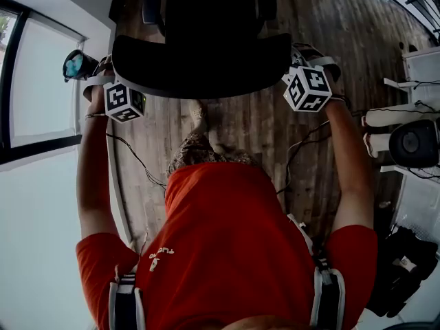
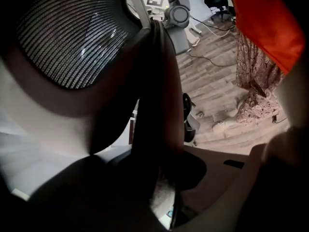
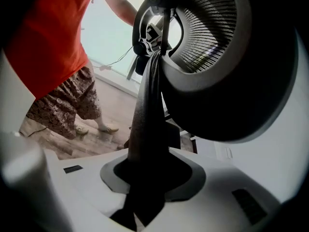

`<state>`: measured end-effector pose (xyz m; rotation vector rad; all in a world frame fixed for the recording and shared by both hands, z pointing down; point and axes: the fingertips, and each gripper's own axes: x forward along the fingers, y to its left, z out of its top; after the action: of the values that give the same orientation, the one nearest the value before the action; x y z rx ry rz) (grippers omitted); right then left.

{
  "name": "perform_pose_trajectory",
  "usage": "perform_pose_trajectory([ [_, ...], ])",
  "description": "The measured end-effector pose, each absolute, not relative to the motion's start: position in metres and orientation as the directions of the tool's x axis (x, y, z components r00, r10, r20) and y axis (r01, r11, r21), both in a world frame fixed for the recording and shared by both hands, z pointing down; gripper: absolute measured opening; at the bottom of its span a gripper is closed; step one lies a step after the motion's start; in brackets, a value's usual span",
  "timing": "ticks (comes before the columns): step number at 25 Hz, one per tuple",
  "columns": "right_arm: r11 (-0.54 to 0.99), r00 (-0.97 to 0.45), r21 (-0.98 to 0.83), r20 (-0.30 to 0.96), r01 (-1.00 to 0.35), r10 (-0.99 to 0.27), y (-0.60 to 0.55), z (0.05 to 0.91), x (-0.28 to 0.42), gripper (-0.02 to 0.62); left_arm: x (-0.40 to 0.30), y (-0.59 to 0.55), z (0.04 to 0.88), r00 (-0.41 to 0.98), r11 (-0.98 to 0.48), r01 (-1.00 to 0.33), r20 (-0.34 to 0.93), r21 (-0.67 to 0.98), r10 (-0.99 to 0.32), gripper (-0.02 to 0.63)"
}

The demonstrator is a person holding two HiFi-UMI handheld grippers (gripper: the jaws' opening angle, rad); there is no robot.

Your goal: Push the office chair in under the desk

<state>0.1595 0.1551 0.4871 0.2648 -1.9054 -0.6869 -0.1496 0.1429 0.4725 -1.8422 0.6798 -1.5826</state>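
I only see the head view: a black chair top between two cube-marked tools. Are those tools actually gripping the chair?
Observer: Yes. The right gripper view shows the right gripper clamped on the side edge of the backrest.
Operator: And the other one?
Observer: The left gripper view shows the left gripper with the opposite edge pinched between its jaws.
Operator: What is the chair's back made of?
Observer: A fine ribbed mesh panel set in a dark frame.
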Motion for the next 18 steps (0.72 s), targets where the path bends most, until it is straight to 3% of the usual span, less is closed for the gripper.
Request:
perform_pose_trajectory([
  [18,0.837,-0.404,0.533,0.797,0.123,-0.448,-0.025,0.488,0.159,0.127,-0.159,-0.031,0.468,0.152,-0.653,-0.013,0.644,-0.757,-0.750,0.095],
])
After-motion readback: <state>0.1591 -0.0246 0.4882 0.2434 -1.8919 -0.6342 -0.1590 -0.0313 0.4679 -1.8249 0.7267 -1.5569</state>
